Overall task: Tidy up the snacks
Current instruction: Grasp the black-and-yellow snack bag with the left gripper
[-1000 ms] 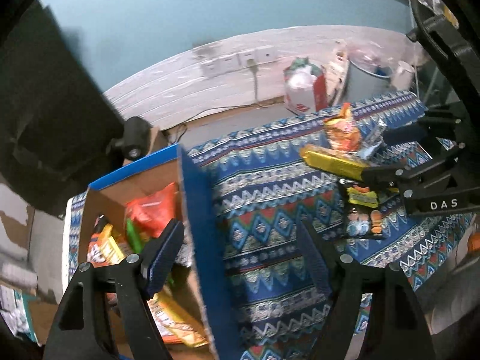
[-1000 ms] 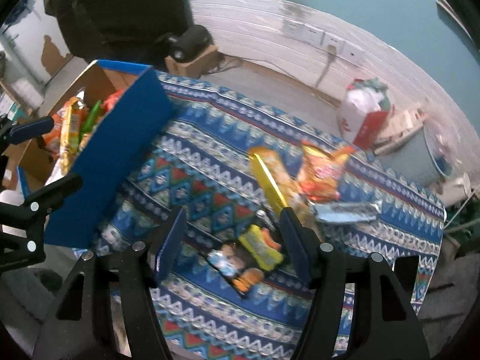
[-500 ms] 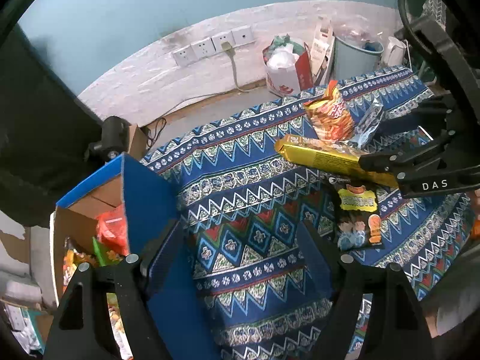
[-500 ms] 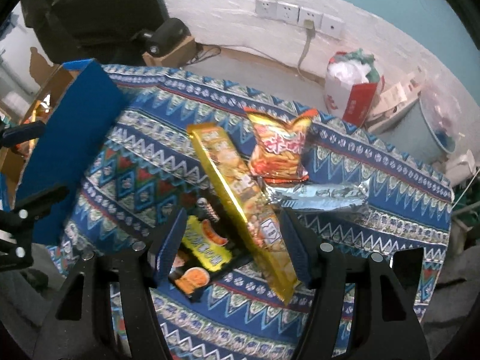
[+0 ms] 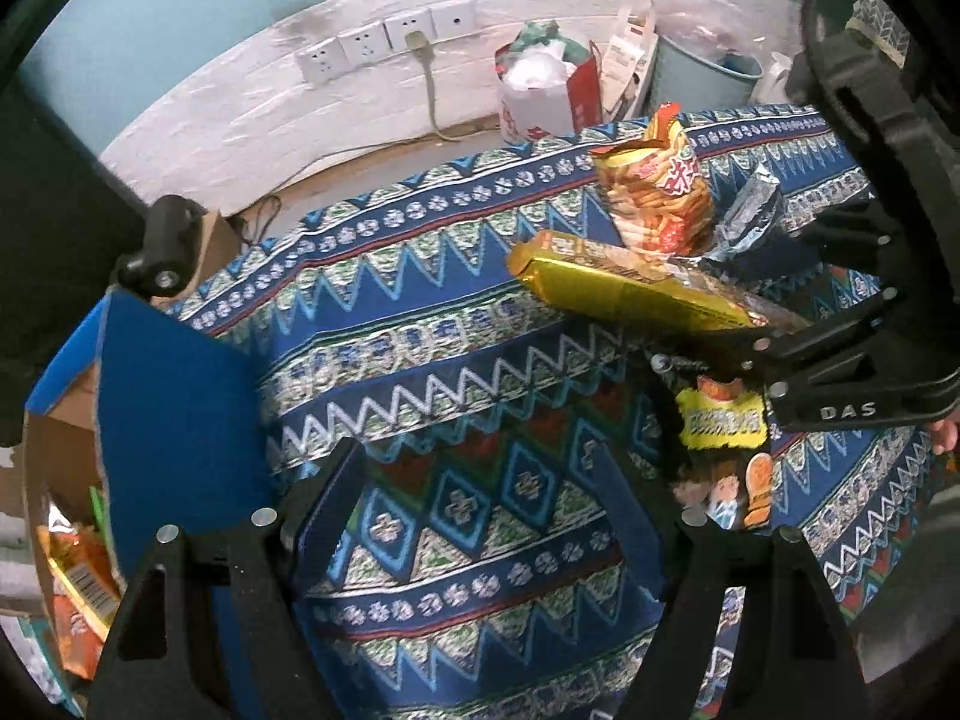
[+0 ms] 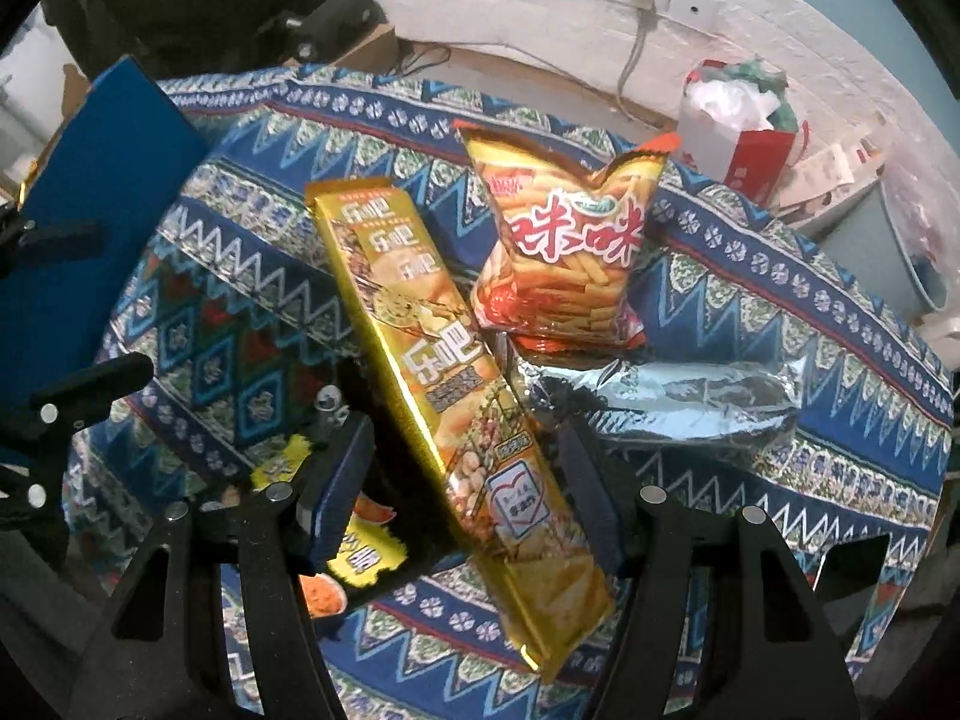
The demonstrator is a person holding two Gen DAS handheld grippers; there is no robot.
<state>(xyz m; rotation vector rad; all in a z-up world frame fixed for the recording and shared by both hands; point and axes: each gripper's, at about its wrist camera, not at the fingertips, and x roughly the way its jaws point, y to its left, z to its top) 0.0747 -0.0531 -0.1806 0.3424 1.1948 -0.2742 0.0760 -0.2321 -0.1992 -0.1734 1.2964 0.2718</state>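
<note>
Blue-sided box (image 5: pixel 174 420) holds orange snack bags (image 5: pixel 75 576); long gold packet (image 6: pixel 444 396) lies glossy between the right gripper (image 6: pixel 465 480)'s open jaws, left gripper (image 5: pixel 480 516) open too.

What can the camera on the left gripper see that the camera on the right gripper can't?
Only the left wrist view looks into the cardboard box, with orange snack bags inside, and shows bare cloth between the fingers of the open left hand-held gripper.

Only the right wrist view shows the full print on the long gold packet, which lies between the fingers of the open right hand-held gripper.

Both show the patterned tablecloth, the fries bag, the silver packet and the wall sockets.
</note>
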